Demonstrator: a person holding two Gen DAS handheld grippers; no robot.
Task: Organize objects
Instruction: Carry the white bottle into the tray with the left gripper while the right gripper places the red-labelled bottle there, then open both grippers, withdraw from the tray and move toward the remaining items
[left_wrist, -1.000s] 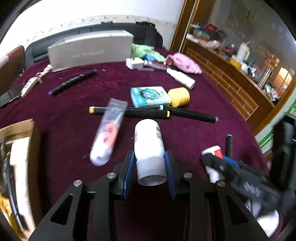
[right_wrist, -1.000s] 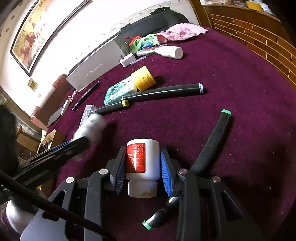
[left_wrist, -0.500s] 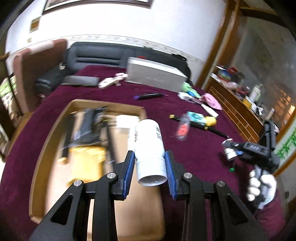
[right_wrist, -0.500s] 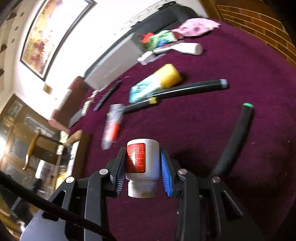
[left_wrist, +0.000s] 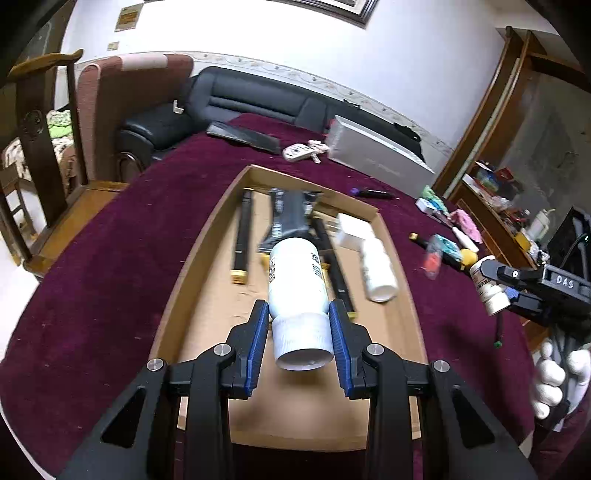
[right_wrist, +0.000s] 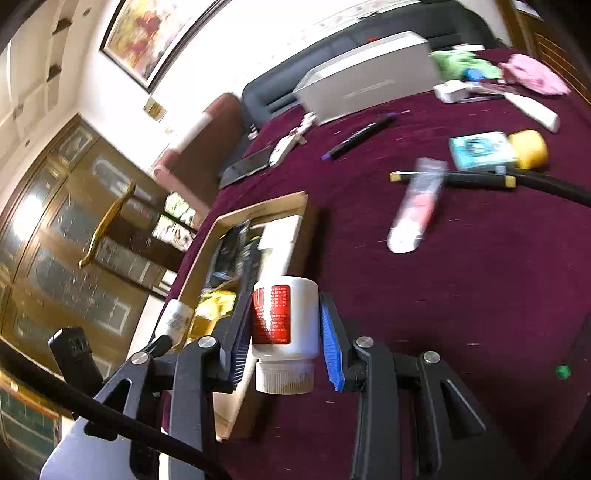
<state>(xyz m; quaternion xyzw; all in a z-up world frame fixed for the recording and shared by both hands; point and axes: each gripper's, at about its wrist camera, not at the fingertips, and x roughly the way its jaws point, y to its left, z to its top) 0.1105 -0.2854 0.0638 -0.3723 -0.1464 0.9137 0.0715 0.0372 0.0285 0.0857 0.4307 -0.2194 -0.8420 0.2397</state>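
Note:
My left gripper (left_wrist: 297, 328) is shut on a tall white bottle (left_wrist: 297, 280) and holds it above the open cardboard box (left_wrist: 207, 254). The box holds black markers, a dark packet, a white block and another white bottle (left_wrist: 378, 269). My right gripper (right_wrist: 284, 332) is shut on a small white bottle with a red label (right_wrist: 284, 317), held above the maroon table just right of the box (right_wrist: 299, 221). The right gripper also shows in the left wrist view (left_wrist: 517, 284), to the right of the box.
On the maroon tablecloth lie a grey flat case (right_wrist: 369, 81), black markers (right_wrist: 358, 136), a clear tube (right_wrist: 417, 206), a teal packet (right_wrist: 480, 147), a yellow cup (right_wrist: 530, 147) and pink cloth (right_wrist: 532, 74). A sofa and chairs stand behind the table.
Both grippers have swung left with their bottles. The left one went from over the table's clutter to above the box; the right one came up beside the box.

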